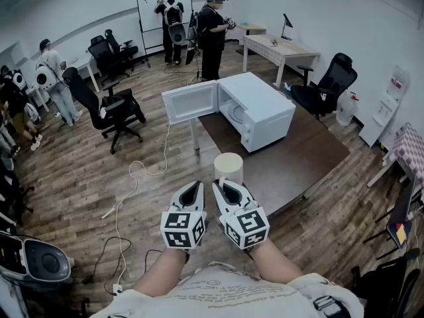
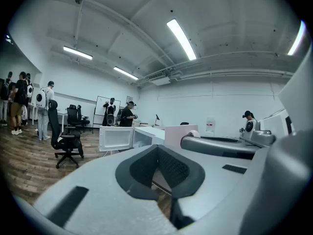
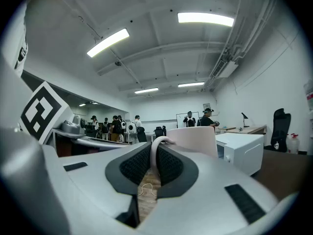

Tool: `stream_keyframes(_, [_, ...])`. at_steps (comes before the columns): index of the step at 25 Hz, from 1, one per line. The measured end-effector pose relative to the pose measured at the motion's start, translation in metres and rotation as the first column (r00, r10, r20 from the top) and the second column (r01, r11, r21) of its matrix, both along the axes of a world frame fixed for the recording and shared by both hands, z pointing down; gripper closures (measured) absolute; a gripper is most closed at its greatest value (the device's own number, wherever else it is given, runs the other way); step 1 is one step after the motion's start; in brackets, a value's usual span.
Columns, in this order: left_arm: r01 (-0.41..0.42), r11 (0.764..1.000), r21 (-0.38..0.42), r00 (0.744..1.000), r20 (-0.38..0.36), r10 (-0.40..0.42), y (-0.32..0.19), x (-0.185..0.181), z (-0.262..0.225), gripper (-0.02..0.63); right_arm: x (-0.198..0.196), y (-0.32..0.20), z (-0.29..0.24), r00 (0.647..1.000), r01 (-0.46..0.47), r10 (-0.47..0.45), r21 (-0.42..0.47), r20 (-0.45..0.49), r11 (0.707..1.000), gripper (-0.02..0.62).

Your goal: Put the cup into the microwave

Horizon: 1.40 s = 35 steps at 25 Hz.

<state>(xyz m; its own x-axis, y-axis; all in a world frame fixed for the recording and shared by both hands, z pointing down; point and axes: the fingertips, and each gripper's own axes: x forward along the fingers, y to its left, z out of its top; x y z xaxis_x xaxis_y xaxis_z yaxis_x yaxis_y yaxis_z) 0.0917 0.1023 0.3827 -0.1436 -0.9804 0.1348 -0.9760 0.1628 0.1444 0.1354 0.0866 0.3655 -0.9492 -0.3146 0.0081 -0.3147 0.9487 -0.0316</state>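
Right claw: narrow, pads pinched on the cup's thin handle; held about level.
Left claw: tips drawn together, nothing between them; just beside the right claw, not touching the cup.
Cup: pale, upright, mouth up, just ahead of the right claw's tips. It sits at the near edge of the counter, outside the microwave. Cannot tell whether its base rests on the counter or hangs clear.
Handle: faces back toward the person, running up between the right claw's pads.
Microwave: white, on the counter, beyond the cup and a little to its right in the head view; well apart from it.
Microwave door: swung fully open to the left, cavity exposed toward the cup.
Counter: dark brown top, set at an angle to the person; it carries the microwave.
Marker cubes: one on each claw, near the person's wrists.
Floor: wood planks; a pale cable trails across it left of the counter.
Surroundings: black office chairs on the left, a whiteboard at the far wall, several people standing at the back and the left.
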Motion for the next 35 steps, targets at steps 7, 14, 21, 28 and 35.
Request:
stream_keyframes(7, [-0.001, 1.000, 0.001, 1.000, -0.005, 0.001, 0.001, -0.014, 0.000, 0.592, -0.014, 0.001, -0.001, 1.000, 0.002, -0.002, 0.001, 0.018, 1.000, 0.560])
stream_keyframes(14, [-0.003, 1.000, 0.001, 1.000, -0.023, 0.003, 0.004, -0.038, 0.003, 0.592, -0.037, 0.003, -0.003, 0.999, 0.009, -0.009, -0.010, 0.031, 1.000, 0.560])
stream_keyframes(21, [-0.022, 1.000, 0.011, 0.997, -0.075, 0.023, 0.010, -0.073, 0.011, 0.592, -0.073, 0.010, -0.001, 1.000, 0.009, -0.009, 0.010, 0.020, 1.000, 0.560])
stream_keyframes(28, [-0.023, 1.000, 0.002, 0.997, -0.072, 0.023, 0.022, -0.117, 0.017, 0.592, -0.114, 0.018, 0.002, 1.000, -0.002, 0.001, 0.019, 0.011, 1.000, 0.560])
stream_keyframes(35, [-0.022, 1.000, -0.008, 0.997, -0.081, 0.022, 0.021, -0.143, 0.025, 0.592, -0.141, 0.011, 0.011, 1.000, -0.009, 0.009, 0.007, -0.005, 1.000, 0.560])
